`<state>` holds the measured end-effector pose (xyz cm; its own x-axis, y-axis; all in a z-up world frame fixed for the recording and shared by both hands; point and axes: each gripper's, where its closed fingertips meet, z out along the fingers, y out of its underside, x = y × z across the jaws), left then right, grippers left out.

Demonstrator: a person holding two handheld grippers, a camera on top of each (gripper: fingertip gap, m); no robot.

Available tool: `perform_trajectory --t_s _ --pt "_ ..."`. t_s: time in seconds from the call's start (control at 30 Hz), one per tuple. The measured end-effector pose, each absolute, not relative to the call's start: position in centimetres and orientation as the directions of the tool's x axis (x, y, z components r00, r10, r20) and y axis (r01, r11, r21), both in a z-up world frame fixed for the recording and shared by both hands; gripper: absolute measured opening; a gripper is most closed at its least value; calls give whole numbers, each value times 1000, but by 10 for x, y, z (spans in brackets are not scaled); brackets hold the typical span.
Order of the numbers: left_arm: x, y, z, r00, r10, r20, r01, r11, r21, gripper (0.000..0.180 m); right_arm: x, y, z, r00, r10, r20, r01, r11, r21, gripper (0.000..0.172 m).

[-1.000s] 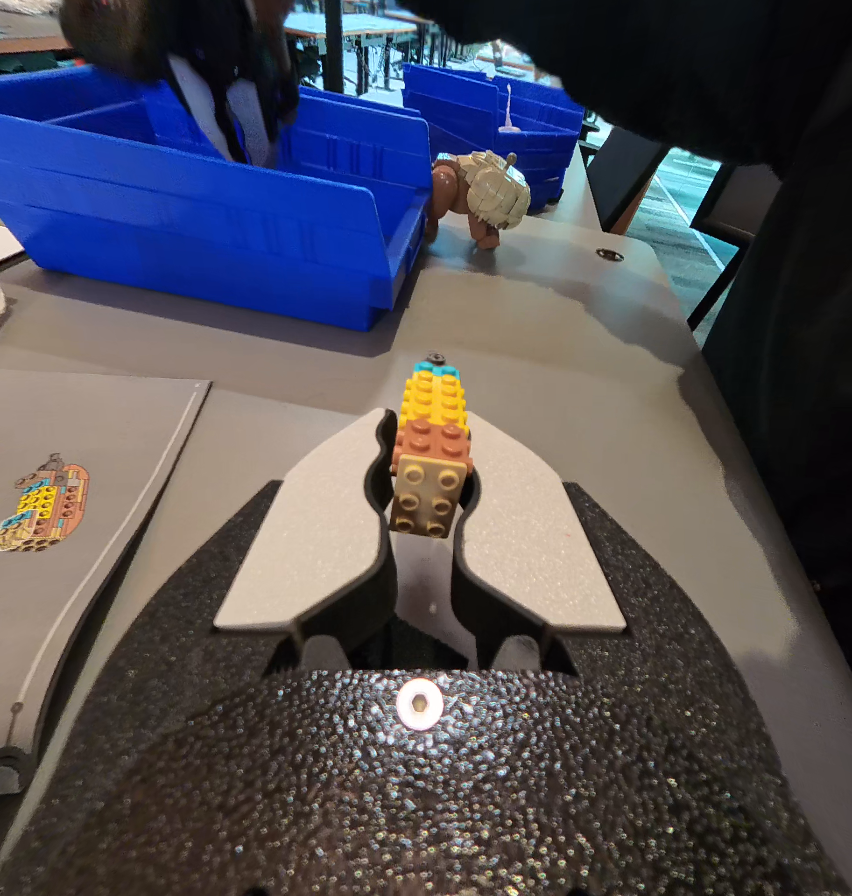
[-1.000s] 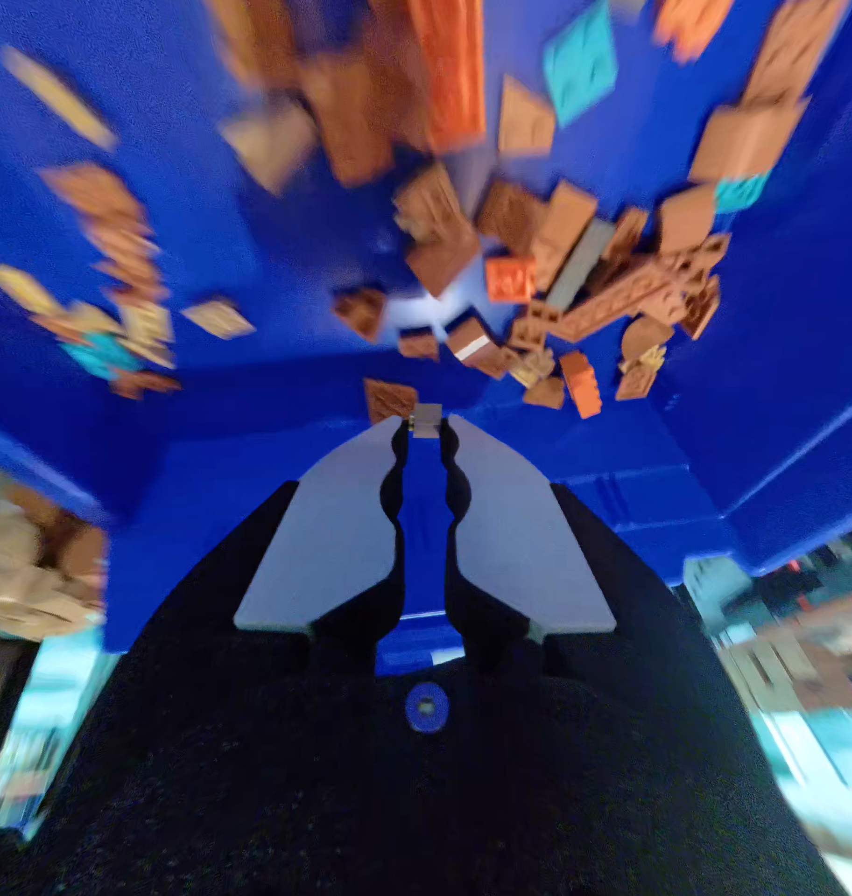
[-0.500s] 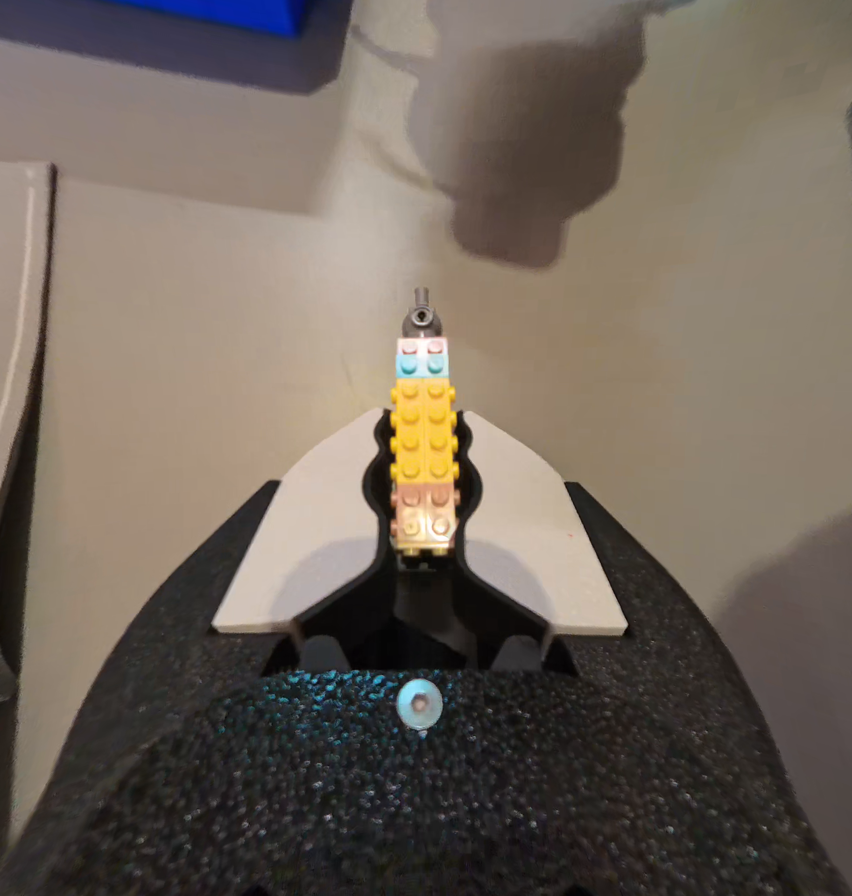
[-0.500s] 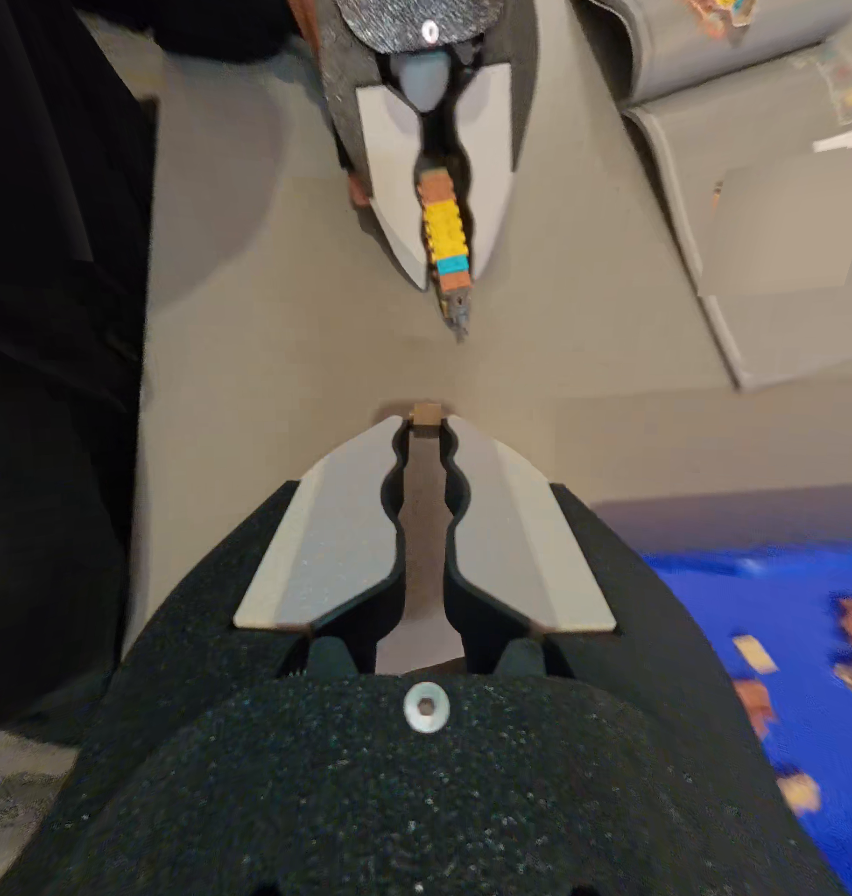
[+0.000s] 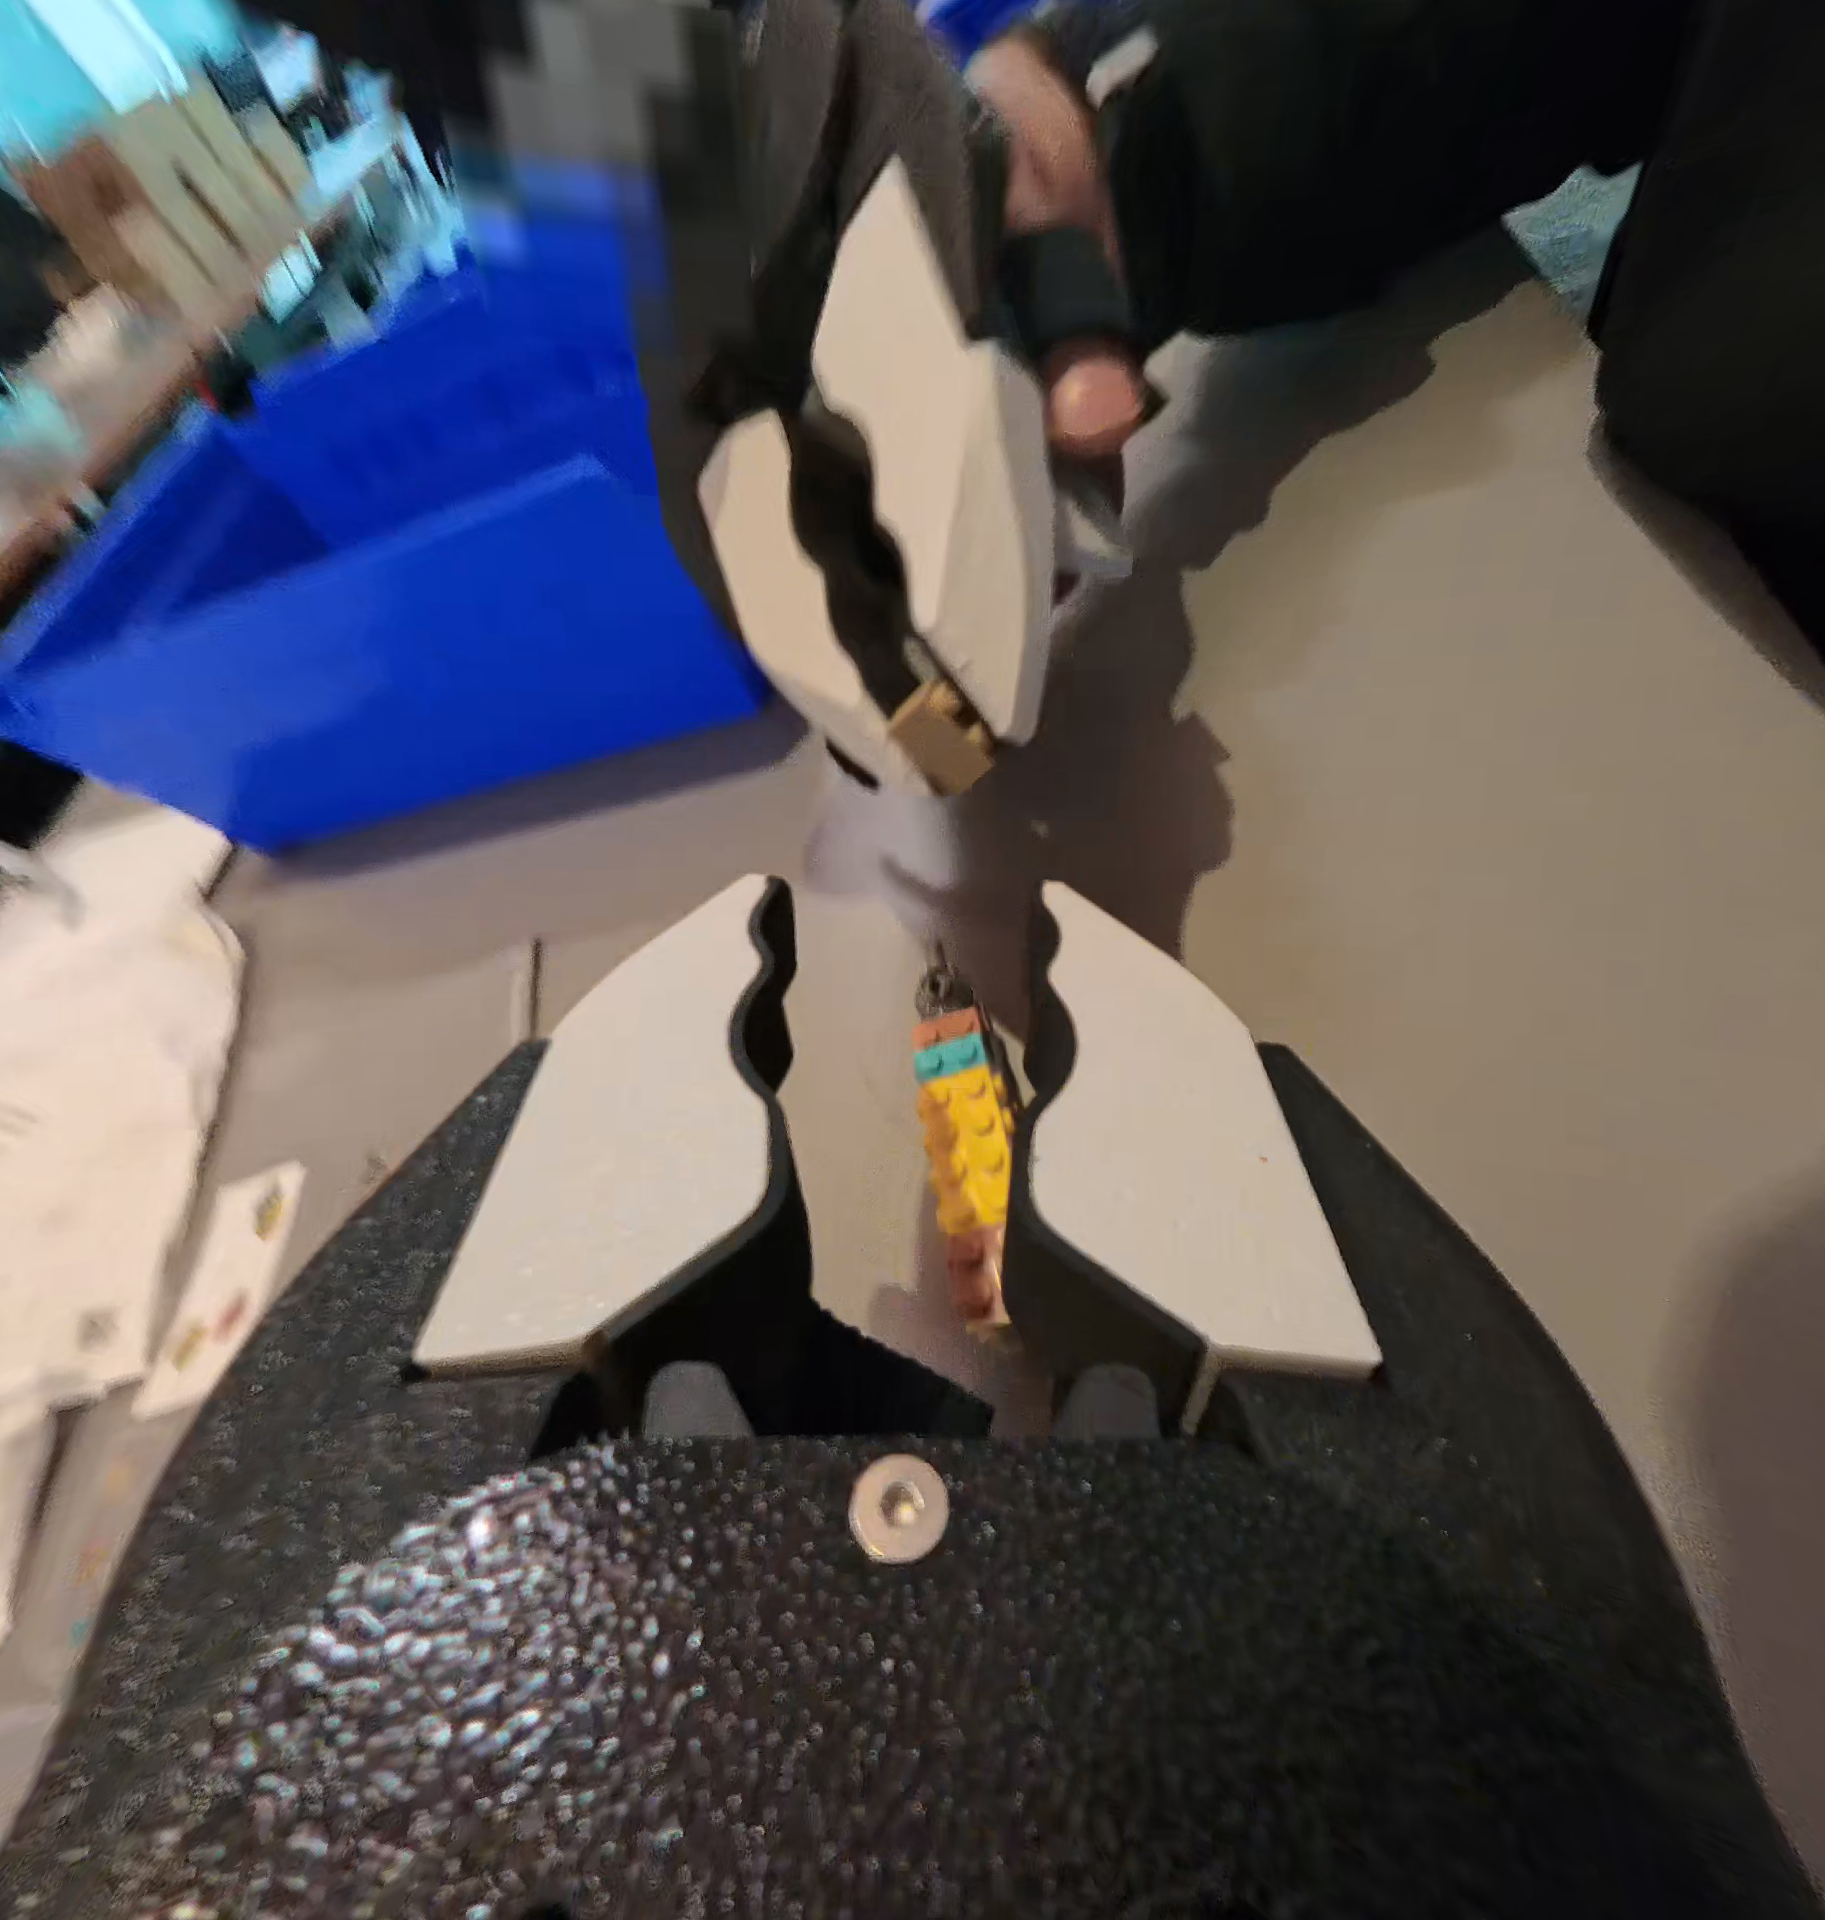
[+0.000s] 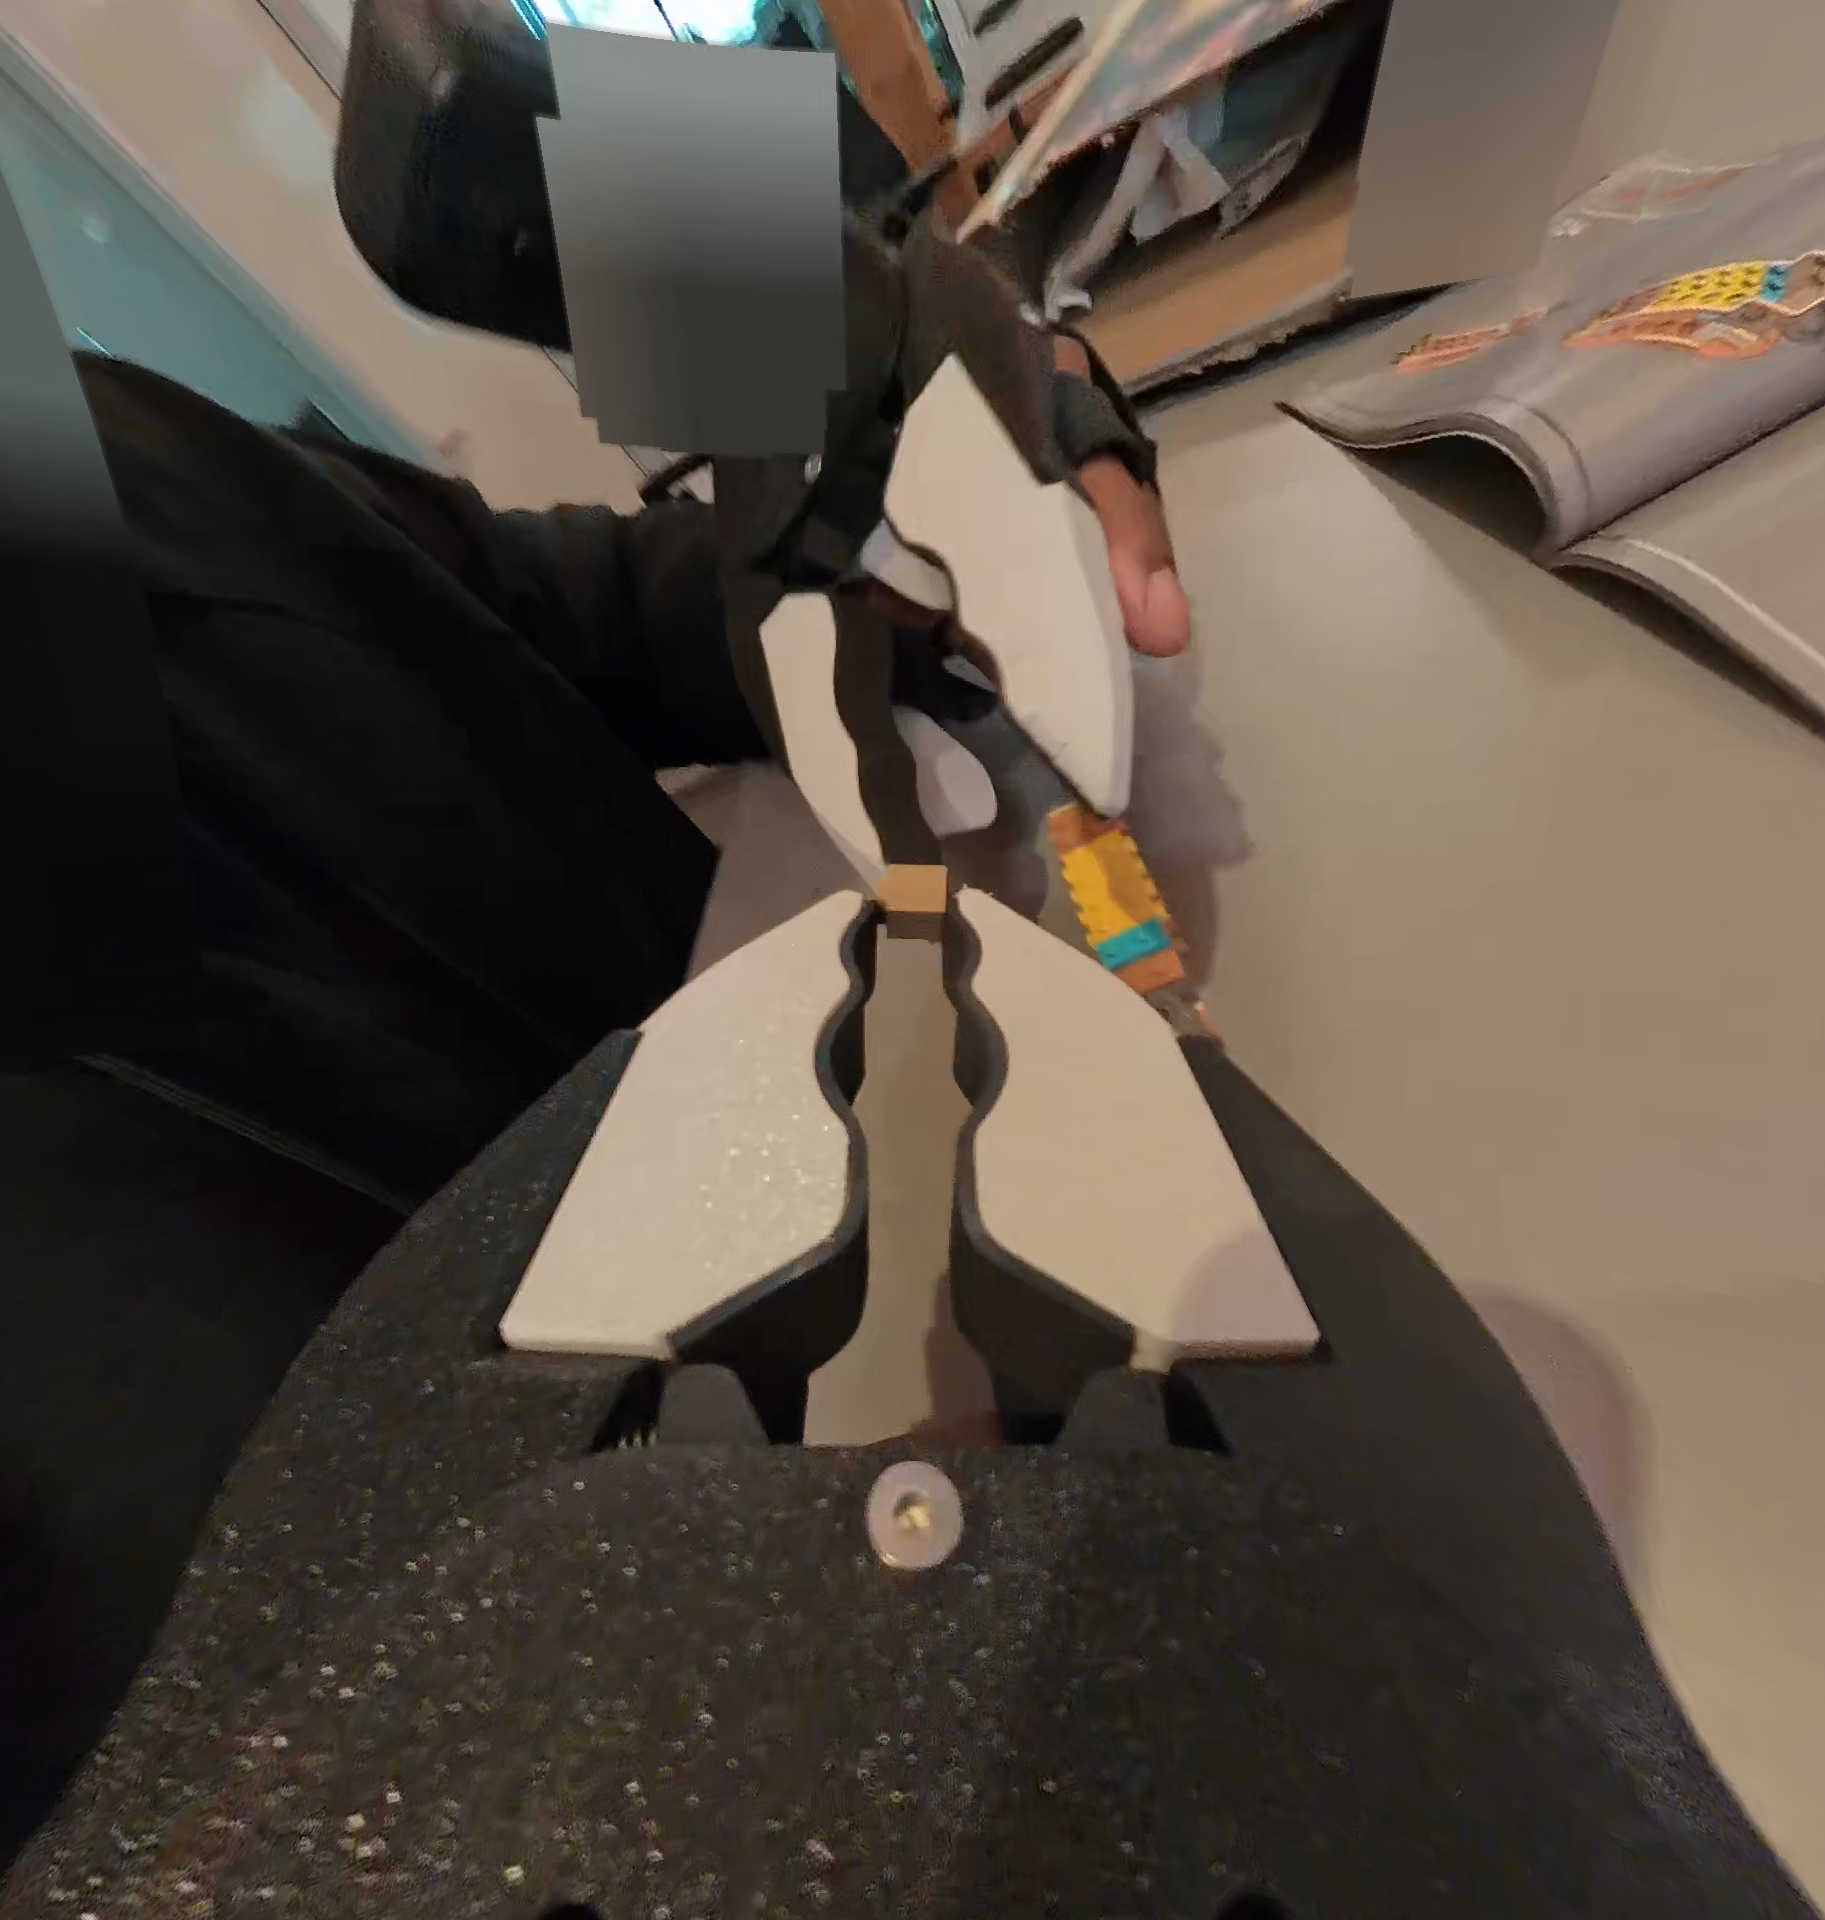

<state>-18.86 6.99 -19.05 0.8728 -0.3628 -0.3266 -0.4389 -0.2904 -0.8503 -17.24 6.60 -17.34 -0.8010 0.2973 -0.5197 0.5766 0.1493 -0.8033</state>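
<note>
Grey tabletop (image 6: 1510, 1039) fills both my views, matte and bare where the shadows of the grippers fall. On my left view a blue bin (image 5: 388, 644) stands at the far left of the table, with white paper sheets (image 5: 77, 1143) nearer me, all smeared by motion. On my right view an open grey booklet (image 6: 1666, 436) with coloured brick drawings lies at the far right; the room behind is a blur of pale floor and furniture.

My left gripper (image 5: 903, 904) points low over the table with its jaws wide. A multicoloured brick strip (image 5: 965, 1153), brown, teal and yellow, lies between them close against the right finger, well clear of the left one; I cannot say for sure that it touches the right pad. From the right view the same strip (image 6: 1121, 904) lies on the table beside that gripper's finger.

My right gripper (image 6: 913, 909) faces the left one, its jaws narrow and pinching a small tan brick (image 6: 913, 899) at the very tips; the left view shows that brick (image 5: 939, 732) clamped there too. A hand (image 5: 1074, 343) in a dark fingerless glove grips the tool.

A dark sleeve (image 6: 316, 727) blocks much of the right view's left side.
</note>
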Motion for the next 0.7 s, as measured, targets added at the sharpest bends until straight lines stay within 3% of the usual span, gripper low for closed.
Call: perform_trajectory --t_s 0.37,0.47,0.57,0.7 --pt "-157 69 -170 696 -335 -635 -658 57 -751 31 -156 53 -172 -707 95 -700 707 107 -699 12" --pt "-153 69 -173 668 -345 -659 -682 67 -728 18 -154 52 -175 -702 87 -707 712 121 -691 12" --pt "-154 69 -177 672 -363 -646 -681 42 -731 17 -155 53 -178 -722 109 -684 692 129 -710 12" --pt "-163 73 -182 769 -376 -517 -577 -60 -815 17 -165 61 -182 -820 237 -520 561 159 -812 20"
